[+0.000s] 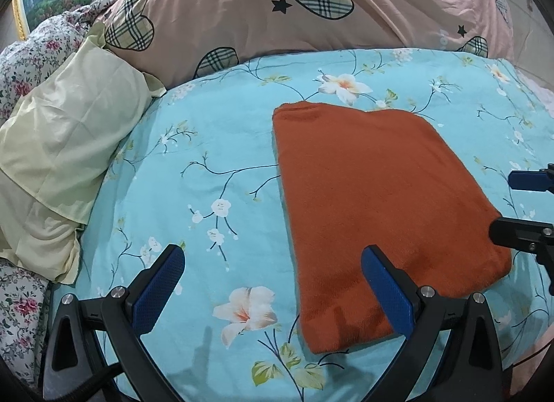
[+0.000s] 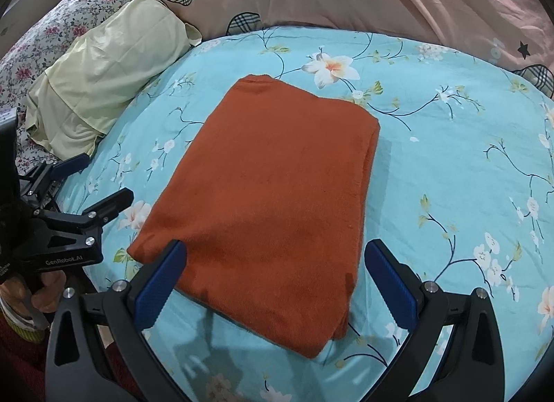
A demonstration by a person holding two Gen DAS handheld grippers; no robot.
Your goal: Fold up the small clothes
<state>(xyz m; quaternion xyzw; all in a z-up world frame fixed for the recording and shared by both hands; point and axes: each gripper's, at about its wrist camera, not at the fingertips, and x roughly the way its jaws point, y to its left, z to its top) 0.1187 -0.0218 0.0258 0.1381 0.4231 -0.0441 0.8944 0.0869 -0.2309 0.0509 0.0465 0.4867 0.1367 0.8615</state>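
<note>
Pillow [image 1: 65, 145] crowds left; sheet [image 1: 214, 145] beside it open.

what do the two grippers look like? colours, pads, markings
The left gripper and the right gripper match: black angular plastic frames with triangular cut-outs, silver round screw heads at the joints, and blue textured pads lining the fingers. In the right wrist view, the left gripper's body bears white "GenRobot.AI" lettering.

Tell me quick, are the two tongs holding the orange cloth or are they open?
Left tongs: open, holding nothing, at the near left edge of the folded orange cloth.
Right tongs: open, holding nothing, at the cloth's near end.
</note>
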